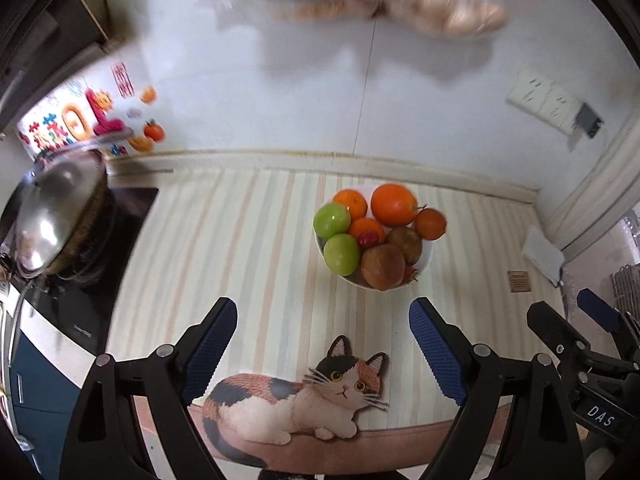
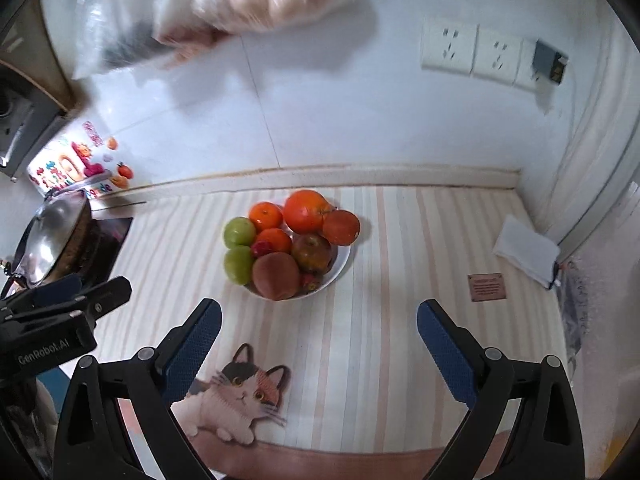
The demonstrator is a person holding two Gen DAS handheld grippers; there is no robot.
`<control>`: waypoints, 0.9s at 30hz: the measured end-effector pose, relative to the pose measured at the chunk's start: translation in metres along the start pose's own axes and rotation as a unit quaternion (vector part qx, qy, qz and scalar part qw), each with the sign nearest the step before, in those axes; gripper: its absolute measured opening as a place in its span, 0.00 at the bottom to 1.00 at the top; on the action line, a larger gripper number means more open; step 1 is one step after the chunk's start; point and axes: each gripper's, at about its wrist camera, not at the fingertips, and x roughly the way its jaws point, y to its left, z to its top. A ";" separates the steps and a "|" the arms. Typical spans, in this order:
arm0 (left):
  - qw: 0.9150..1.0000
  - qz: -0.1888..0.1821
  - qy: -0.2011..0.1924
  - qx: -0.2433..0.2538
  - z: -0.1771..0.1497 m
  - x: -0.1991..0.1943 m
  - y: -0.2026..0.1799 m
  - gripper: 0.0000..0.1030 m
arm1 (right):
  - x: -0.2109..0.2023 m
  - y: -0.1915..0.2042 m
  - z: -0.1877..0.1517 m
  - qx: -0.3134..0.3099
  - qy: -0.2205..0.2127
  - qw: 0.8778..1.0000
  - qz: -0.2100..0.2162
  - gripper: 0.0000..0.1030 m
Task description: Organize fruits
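Note:
A white bowl [image 1: 425,265] [image 2: 341,265] heaped with fruit stands on the striped mat near the wall. It holds oranges [image 1: 393,204] [image 2: 306,211], two green apples [image 1: 341,254] [image 2: 239,232], two brownish-red fruits [image 1: 382,266] [image 2: 276,275] and small red fruits [image 1: 369,238]. My left gripper [image 1: 322,328] hangs open above the mat, in front of the bowl, with nothing between its blue pads. My right gripper [image 2: 318,330] is likewise open and empty, just right of the bowl's line. The right gripper's fingers [image 1: 596,310] show at the left wrist view's right edge.
A wok with a steel lid [image 1: 60,220] [image 2: 52,236] sits on a black hob at the left. Wall sockets [image 2: 472,54], a white folded cloth [image 2: 526,250] and a small brown label [image 2: 486,287] are at the right. A blurred plastic bag [image 2: 256,4] hangs above. A cat picture [image 1: 296,396] decorates the mat.

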 end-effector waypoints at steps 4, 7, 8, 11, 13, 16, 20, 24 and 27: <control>0.999 0.003 -0.030 0.014 -0.022 -0.043 0.008 0.86 | -0.044 0.011 -0.021 0.004 -0.020 1.000 -0.006 0.98; 0.999 -0.004 -0.041 0.023 -0.041 -0.069 0.017 0.86 | -0.075 0.021 -0.041 0.009 -0.033 0.999 -0.011 0.99; 0.999 -0.007 -0.042 0.026 -0.050 -0.078 0.020 0.86 | -0.084 0.024 -0.048 0.011 -0.034 0.999 -0.012 0.99; 0.998 -0.013 -0.049 0.034 -0.069 -0.097 0.029 0.86 | -0.115 0.037 -0.070 0.018 -0.045 0.999 -0.011 0.99; 0.998 -0.019 -0.054 0.038 -0.081 -0.111 0.035 0.86 | -0.136 0.048 -0.083 0.017 -0.056 0.998 -0.015 0.99; 0.997 -0.028 -0.058 0.043 -0.095 -0.129 0.042 0.86 | -0.164 0.062 -0.100 0.022 -0.068 0.997 -0.016 0.99; 0.996 -0.031 -0.068 0.049 -0.112 -0.154 0.051 0.86 | -0.192 0.077 -0.115 0.023 -0.080 0.996 -0.016 0.99; 0.995 -0.030 -0.077 0.050 -0.120 -0.169 0.057 0.86 | -0.212 0.088 -0.127 0.022 -0.086 0.996 -0.011 0.99; 0.995 -0.028 -0.088 0.049 -0.124 -0.179 0.060 0.86 | -0.224 0.091 -0.132 0.022 -0.090 0.996 -0.004 0.99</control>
